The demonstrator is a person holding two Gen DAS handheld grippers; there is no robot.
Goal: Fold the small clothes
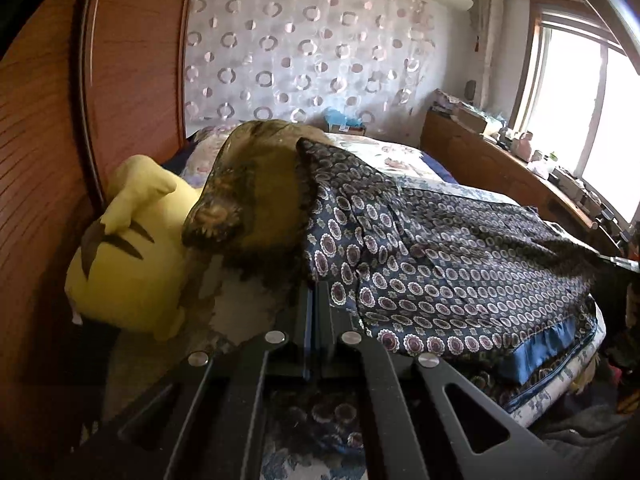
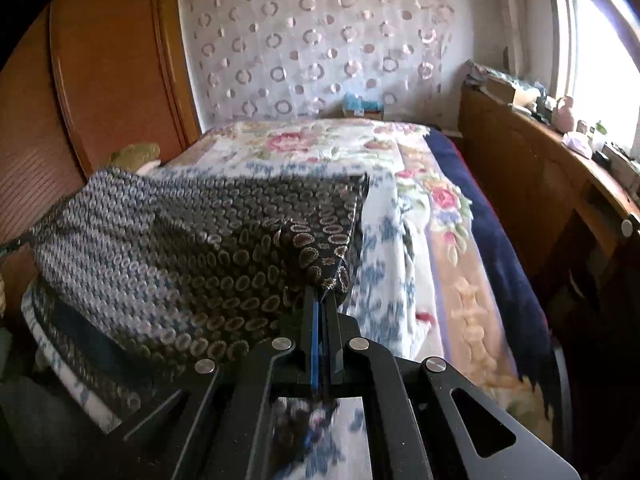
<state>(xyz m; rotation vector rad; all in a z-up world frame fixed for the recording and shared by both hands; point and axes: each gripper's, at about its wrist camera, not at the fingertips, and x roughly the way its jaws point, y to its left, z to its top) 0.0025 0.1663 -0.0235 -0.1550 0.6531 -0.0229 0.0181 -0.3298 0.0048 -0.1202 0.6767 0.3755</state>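
A dark blue garment (image 1: 440, 248) printed with small round medallions is stretched in the air above the bed between my two grippers. My left gripper (image 1: 314, 286) is shut on its near left edge. In the right wrist view the same garment (image 2: 192, 248) spreads to the left, and my right gripper (image 2: 322, 294) is shut on its right corner. The cloth hangs a little above the floral bedspread (image 2: 320, 144). The far tip of the right gripper shows at the right edge of the left wrist view (image 1: 624, 262).
A yellow plush toy (image 1: 128, 264) and a brown patterned cushion (image 1: 256, 192) lie at the bed's left side against a wooden wardrobe (image 1: 52, 160). A wooden desk (image 2: 540, 168) with clutter runs under the window on the right. A curtain with a ring pattern (image 2: 320, 40) hangs behind the bed.
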